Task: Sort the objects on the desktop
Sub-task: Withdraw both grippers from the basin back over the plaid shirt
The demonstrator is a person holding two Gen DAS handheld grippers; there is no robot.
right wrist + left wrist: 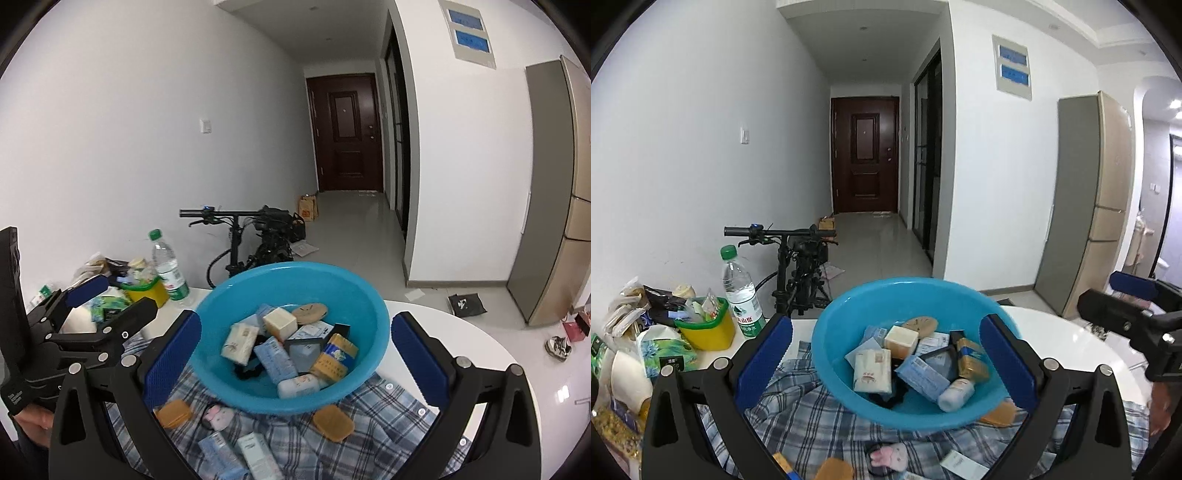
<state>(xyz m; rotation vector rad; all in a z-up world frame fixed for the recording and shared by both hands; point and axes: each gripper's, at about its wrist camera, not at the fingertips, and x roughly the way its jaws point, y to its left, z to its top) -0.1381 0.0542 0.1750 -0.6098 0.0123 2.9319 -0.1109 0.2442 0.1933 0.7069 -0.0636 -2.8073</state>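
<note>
A blue plastic basin (849, 325) (354, 291) sits on a plaid shirt (798, 417) (388, 417) on the white table. It holds several small boxes, a soap bar, a tissue pack (872, 371) and a small white bottle (955, 396). My left gripper (884, 360) is open and empty, its fingers either side of the basin; it also shows in the right wrist view (110, 299). My right gripper (295, 350) is open and empty, facing the basin; it also shows in the left wrist view (1108, 291). On the shirt lie orange cases (334, 422), a pink plush toy (890, 456) and small boxes (255, 456).
At the table's left stand a water bottle (740, 295), a yellow-green bin (707, 328) of packets, a tissue pack (666, 349) and snack bags. A scooter (798, 266) stands behind the table. The round table edge (491, 347) curves on the right.
</note>
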